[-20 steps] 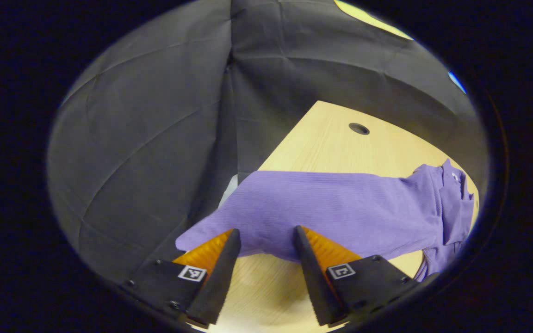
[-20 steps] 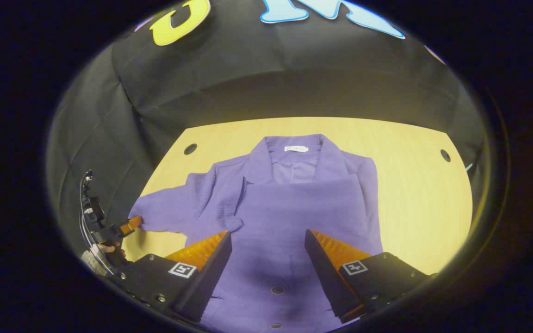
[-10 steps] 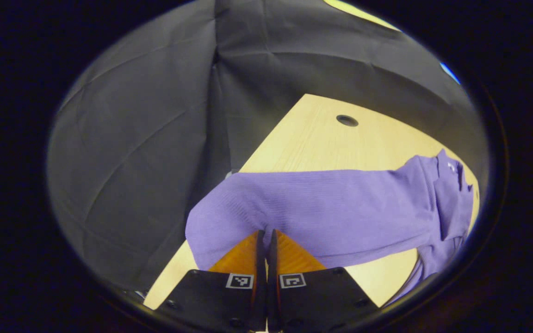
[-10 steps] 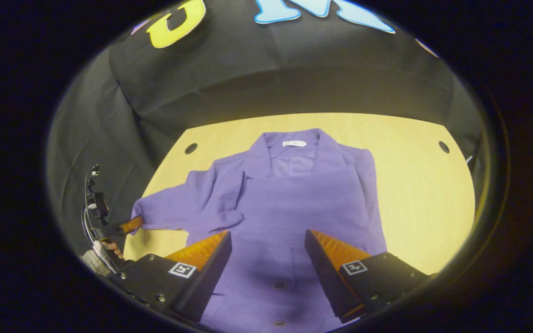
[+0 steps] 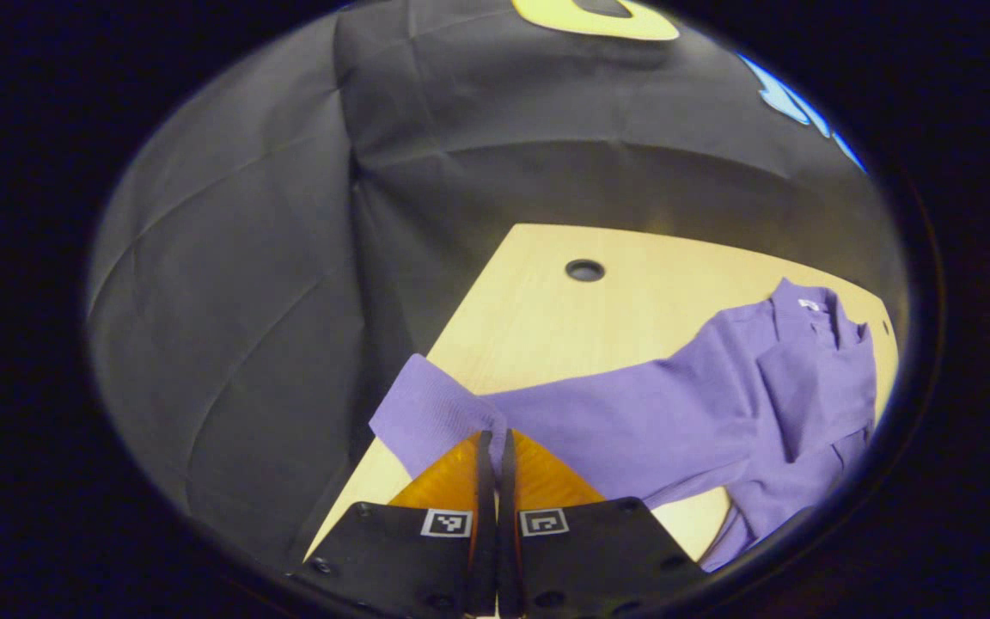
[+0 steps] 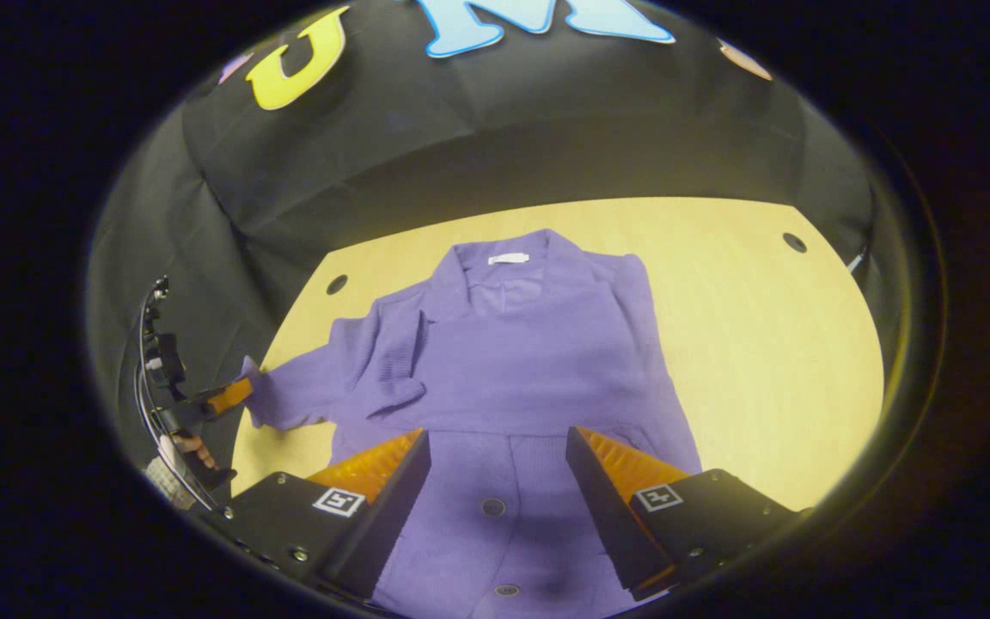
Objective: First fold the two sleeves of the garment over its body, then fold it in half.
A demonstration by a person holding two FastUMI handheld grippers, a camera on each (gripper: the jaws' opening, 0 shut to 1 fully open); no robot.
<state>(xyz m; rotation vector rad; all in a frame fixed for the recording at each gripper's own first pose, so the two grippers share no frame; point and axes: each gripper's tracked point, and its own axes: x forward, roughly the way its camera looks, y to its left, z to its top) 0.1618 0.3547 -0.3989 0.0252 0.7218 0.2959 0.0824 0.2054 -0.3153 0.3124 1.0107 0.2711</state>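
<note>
We have the purple garment lying flat on the worktop, collar toward the far wall and buttoned hem toward us, so its long axis runs away from us in the right gripper view.

One sleeve looks already folded: on the garment's right side in that view no sleeve sticks out, and a band of fabric lies across the chest. We judge that fold done.

The other sleeve is in hand now. Our left gripper has its fingers pressed together on the cuff, near the worktop's left edge. The sleeve stretches from that cuff sideways to the shoulder, roughly crosswise to the body.

In the right gripper view we see the same left gripper farther off, pinching the cuff, with a hand below it.

Our right gripper hovers over the lower front with its fingers spread wide, gripping nothing.

What we judge remains: carry this sleeve over the body, then fold the garment in half.
</note>
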